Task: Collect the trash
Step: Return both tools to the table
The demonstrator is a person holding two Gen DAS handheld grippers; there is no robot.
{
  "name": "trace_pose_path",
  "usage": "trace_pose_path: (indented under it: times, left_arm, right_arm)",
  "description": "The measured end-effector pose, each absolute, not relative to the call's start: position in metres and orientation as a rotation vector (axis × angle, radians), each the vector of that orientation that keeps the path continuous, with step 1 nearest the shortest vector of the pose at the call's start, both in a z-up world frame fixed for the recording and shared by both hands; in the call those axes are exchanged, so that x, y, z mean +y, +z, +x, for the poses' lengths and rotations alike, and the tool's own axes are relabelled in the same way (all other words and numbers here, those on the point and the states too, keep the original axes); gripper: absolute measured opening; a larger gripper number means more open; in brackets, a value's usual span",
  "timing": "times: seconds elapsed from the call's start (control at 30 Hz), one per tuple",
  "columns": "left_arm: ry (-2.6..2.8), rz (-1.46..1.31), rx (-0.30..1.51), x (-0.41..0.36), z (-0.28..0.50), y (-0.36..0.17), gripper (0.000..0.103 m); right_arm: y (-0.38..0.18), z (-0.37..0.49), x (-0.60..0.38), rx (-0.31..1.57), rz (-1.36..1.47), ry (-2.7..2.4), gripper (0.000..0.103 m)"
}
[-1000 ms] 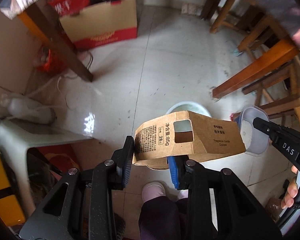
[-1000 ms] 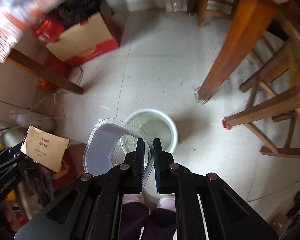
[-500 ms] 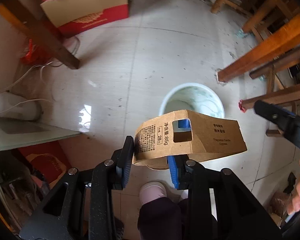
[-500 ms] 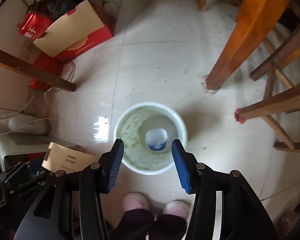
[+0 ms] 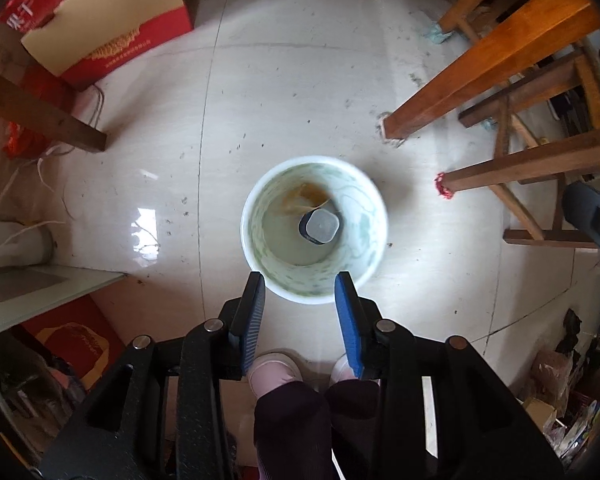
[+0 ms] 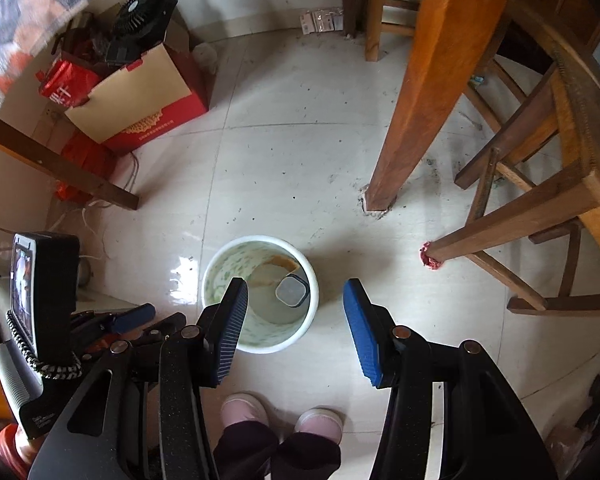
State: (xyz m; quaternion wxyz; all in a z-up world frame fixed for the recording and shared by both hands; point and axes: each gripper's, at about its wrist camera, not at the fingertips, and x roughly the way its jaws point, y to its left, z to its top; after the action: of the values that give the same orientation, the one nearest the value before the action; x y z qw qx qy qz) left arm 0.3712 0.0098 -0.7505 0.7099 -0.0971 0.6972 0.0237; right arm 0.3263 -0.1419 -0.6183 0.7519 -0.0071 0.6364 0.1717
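Observation:
A white trash bin [image 5: 364, 264] with a green-patterned inside stands on the tiled floor; it also shows in the right wrist view [image 6: 300, 332]. In it lie a clear plastic container [image 5: 321, 225] [image 6: 291, 290] and a brown cardboard box [image 5: 305, 197] [image 6: 274, 268]. My left gripper [image 5: 300, 286] is open and empty just above the bin's near rim. My right gripper [image 6: 296, 296] is open and empty, higher above the bin.
A thick wooden table leg [image 6: 416, 92] and chair legs [image 6: 512, 224] stand right of the bin. A red-and-tan carton [image 5: 112, 28] and a dark slanted leg [image 5: 40, 116] are at the left. The person's pink slippers [image 6: 280, 412] are below the grippers.
The left gripper opened and let the cardboard box drop into the bin. The right gripper had let the plastic container go into the bin and has since risen.

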Motion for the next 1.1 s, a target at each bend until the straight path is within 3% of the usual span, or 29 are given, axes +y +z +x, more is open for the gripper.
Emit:
trace_pose_path:
  times: [0.07,0.27,0.7,0.97,1.1]
  left_arm:
    - [0.06,-0.218,1.527,0.013,0.37,-0.724,0.044]
    - [0.082,-0.229,1.451,0.028,0.364,-0.623,0.045]
    - [0.106,-0.226,1.199,0.055,0.335,-0.366,0.051]
    - [0.066,-0.24,0.95,0.074,0.312,-0.209,0.051]
    - [0.041,-0.213,0.818,0.08,0.294,-0.146,0.057]
  right_arm:
    - [-0.604,0.325,-0.144,1.384,-0.006,0.376,0.046]
    - [-0.53,0.319,-0.144,1.35,0.006,0.386,0.046]
    - [-0.307,0.293,-0.144,1.153,0.033,0.408,0.046]
    - [-0.188,0.27,-0.144,0.974,0.052,0.43,0.046]
    - [-0.138,0.258,-0.14,0.87,0.05,0.428,0.046]
